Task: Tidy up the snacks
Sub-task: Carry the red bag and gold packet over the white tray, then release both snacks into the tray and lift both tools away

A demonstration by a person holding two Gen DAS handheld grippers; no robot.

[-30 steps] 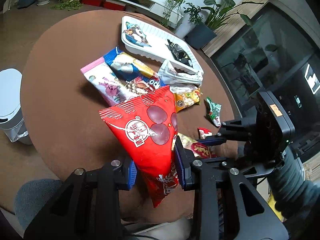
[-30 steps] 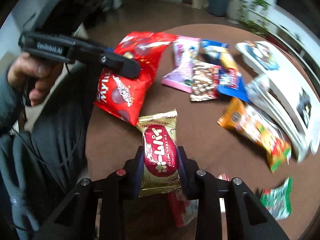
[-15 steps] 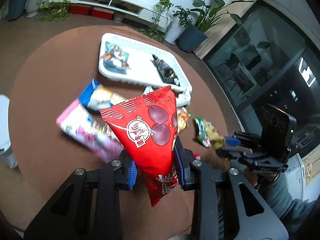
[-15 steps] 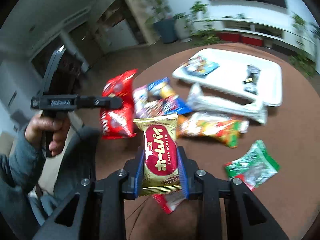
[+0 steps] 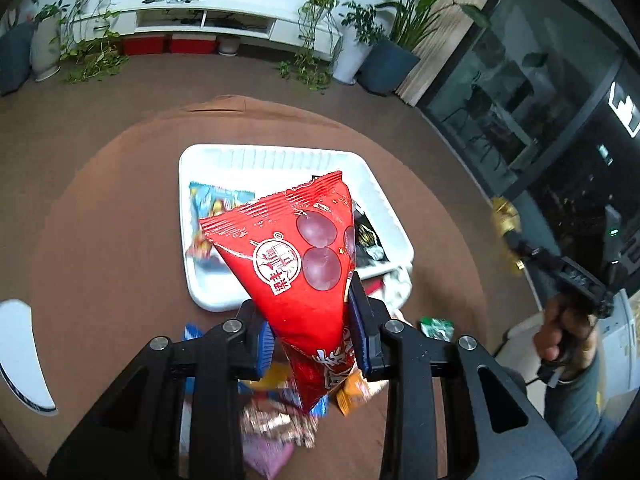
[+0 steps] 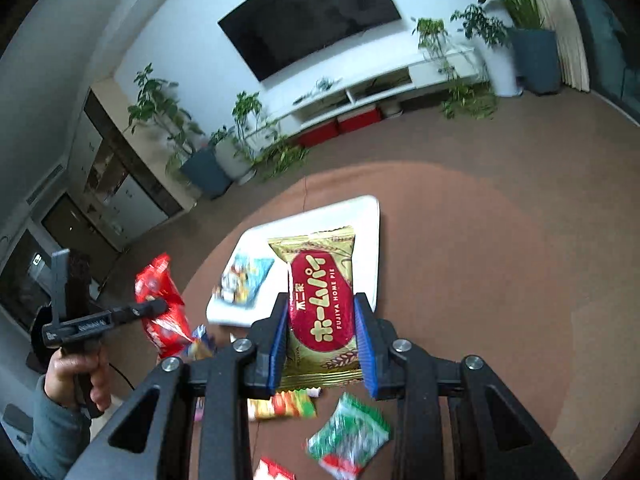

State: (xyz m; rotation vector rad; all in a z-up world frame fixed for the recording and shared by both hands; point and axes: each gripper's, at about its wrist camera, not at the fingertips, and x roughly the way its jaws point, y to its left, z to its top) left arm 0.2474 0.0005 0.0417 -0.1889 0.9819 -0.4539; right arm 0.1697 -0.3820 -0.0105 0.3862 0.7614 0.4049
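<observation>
My left gripper is shut on a large red snack bag, held up in the air over the near edge of the white tray. The tray holds a blue packet and a black packet. My right gripper is shut on a gold and red pie packet, also lifted above the table, with the white tray just beyond it. In the right wrist view the left gripper shows at the left with the red bag.
The round brown table carries loose snacks near me: a green packet, an orange and green packet, a pink packet. Potted plants and a white low cabinet stand beyond. A person's hand holds the right gripper.
Both grippers have risen and moved toward the white tray with their packets still gripped. The right gripper has rolled, and the tray now lies straight ahead in both views.
</observation>
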